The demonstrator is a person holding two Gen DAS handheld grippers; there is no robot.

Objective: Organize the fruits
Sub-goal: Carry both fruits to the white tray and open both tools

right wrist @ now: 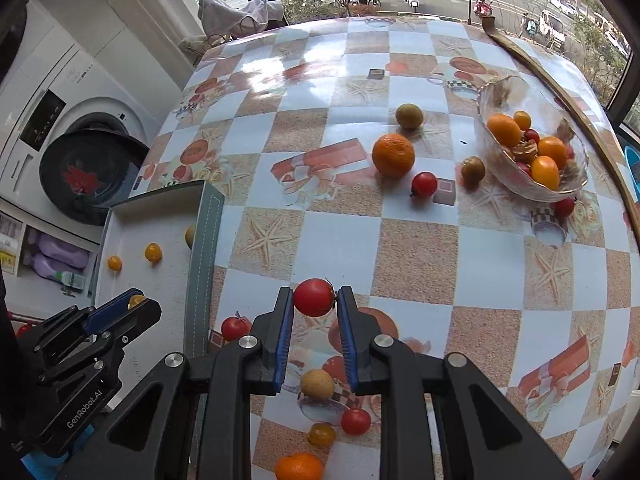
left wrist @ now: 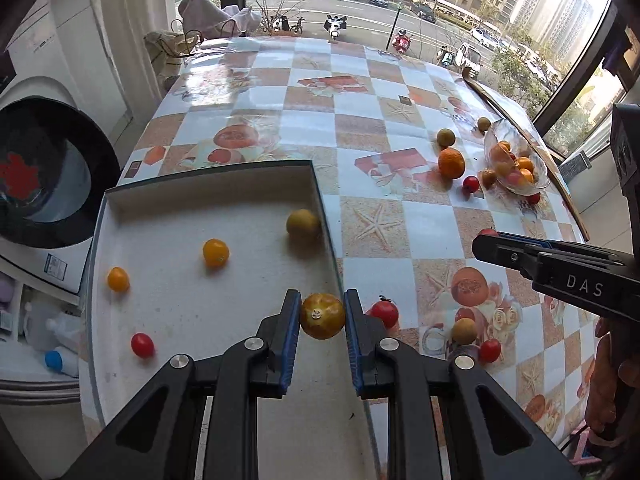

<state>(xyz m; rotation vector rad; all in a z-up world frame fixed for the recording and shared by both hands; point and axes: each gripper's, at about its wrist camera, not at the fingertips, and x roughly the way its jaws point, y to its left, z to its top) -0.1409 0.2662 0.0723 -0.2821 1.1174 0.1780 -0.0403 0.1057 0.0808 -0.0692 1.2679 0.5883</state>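
You are working over a round table covered in a glossy checked oilcloth printed with starfish (right wrist: pixel 416 264), with a shallow white cardboard box tray (left wrist: pixel 200 304) at its nine o'clock side and a clear scalloped glass bowl (right wrist: pixel 496 100) heaped with fruit at two o'clock. Your left gripper (left wrist: pixel 322 316) is gripping a mottled yellow-brown round fruit (left wrist: pixel 322 316) between its blue pads, poised right at the tray's right wall, while your right gripper (right wrist: pixel 314 298) is pinching a red cherry tomato (right wrist: pixel 314 297) above the cloth, clear of the tray. Both fruits are looking light, smooth and thin-skinned, so I judge they are likely to squirt out or bruise under a hard squeeze; you are holding each across its widest middle, which seems the safest place. The left view is showing the tray floor, where a small red tomato (left wrist: pixel 142 345), two little orange fruits (left wrist: pixel 215 252) and a greenish-yellow one (left wrist: pixel 303 223) are lying well apart. Only the right view is revealing the bowl's contents plainly, the large dimpled orange (right wrist: pixel 393 155) at one o'clock, and the loose fruit lying under your own fingers at six o'clock.
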